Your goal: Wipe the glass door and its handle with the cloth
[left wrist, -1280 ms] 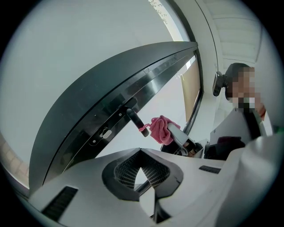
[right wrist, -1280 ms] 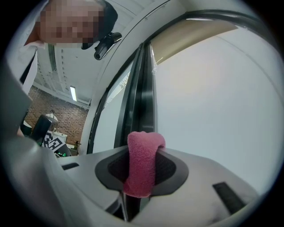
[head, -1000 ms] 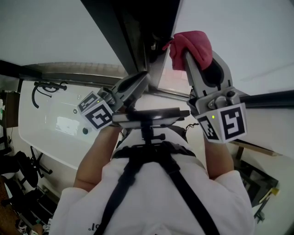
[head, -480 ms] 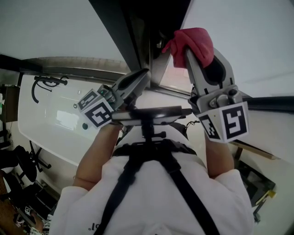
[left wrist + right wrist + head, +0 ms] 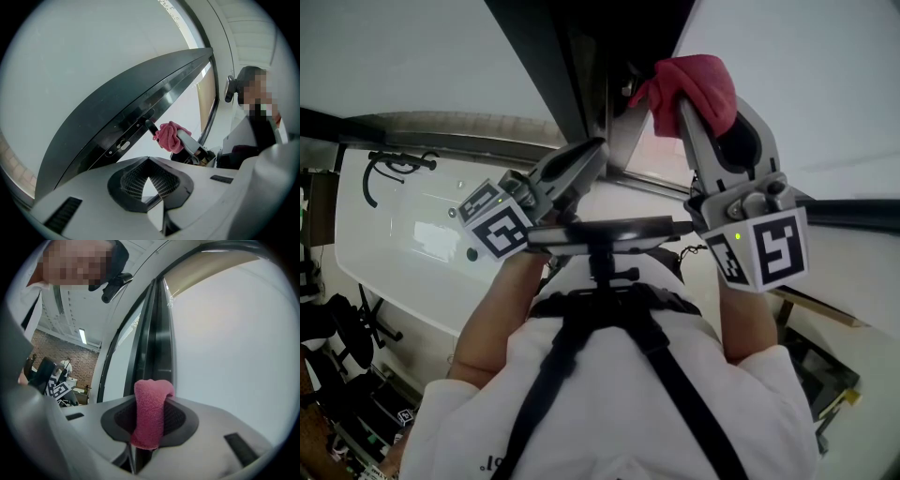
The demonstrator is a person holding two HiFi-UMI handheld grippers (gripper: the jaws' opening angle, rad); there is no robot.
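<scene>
right gripper [image 5: 711, 101]: clamps the pink cloth [image 5: 696, 80], jaws closed down to the thickness of the fabric. Terry weave, looped and fuzzy. Folds over the jaw tips as a rounded hump, then hangs as a thick strip between the dark ribbed pads [image 5: 179, 420] in the right gripper view.

door handle [image 5: 150, 125]: short dark lever with a rounded end. Touches the cloth, at 10 o'clock of it in the left gripper view. Mounts on a slim dark frame [image 5: 108, 126], glossy, metal by the look, with a small pale oblong lock fitting [image 5: 123, 145] at 8 o'clock of the lever.

glass door [image 5: 225, 343]: reads as a milky, smooth, flat pane at 3 o'clock of the dark frame.

left gripper [image 5: 592, 153]: jaws together at the tips, nothing gripped. Grey moulded shell, mesh-textured dark pads [image 5: 130, 183]. Hovers at 8 o'clock of the cloth in the head view, close to the frame; contact with it not readable.
</scene>
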